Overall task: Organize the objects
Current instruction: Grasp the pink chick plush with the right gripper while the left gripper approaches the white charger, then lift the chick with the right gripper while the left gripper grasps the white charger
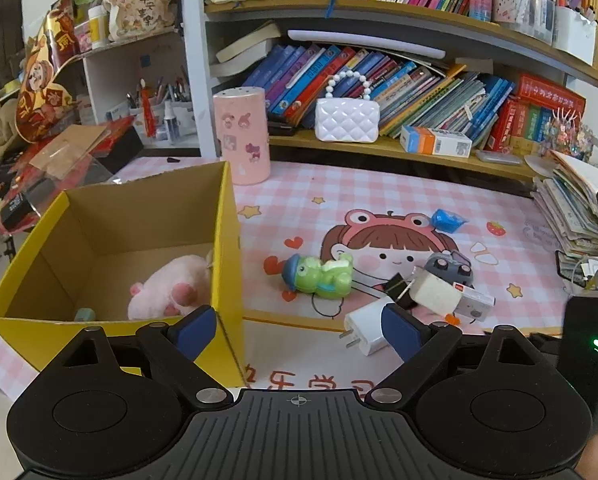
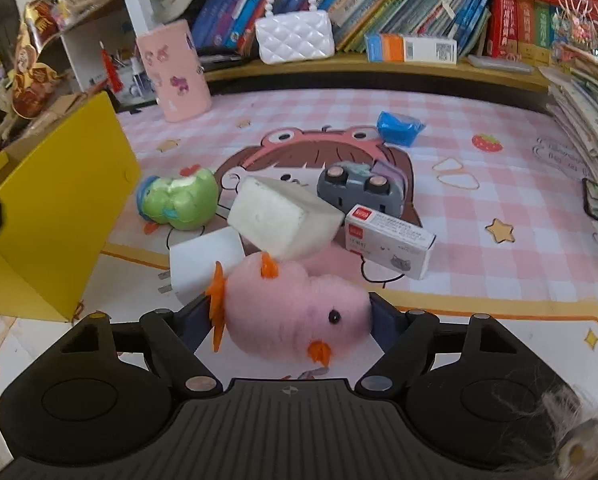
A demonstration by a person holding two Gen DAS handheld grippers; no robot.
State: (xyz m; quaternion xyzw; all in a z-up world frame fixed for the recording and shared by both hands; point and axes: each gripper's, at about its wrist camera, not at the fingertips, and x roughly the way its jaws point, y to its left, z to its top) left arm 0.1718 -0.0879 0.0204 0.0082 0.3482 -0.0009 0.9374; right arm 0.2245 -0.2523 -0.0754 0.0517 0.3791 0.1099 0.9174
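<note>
A yellow cardboard box stands at the left of the pink mat and holds a pink plush. My left gripper is open and empty beside the box's right wall. A white charger, green frog toy, black binder clip, white sponge block, small white carton, grey toy car and blue packet lie on the mat. My right gripper is shut on a pink chick plush just above the charger and sponge block.
A pink sticker-covered canister stands behind the box. A low wooden shelf carries books and a white quilted purse. A stack of books sits at the right edge. Clutter and pen holders fill the left side.
</note>
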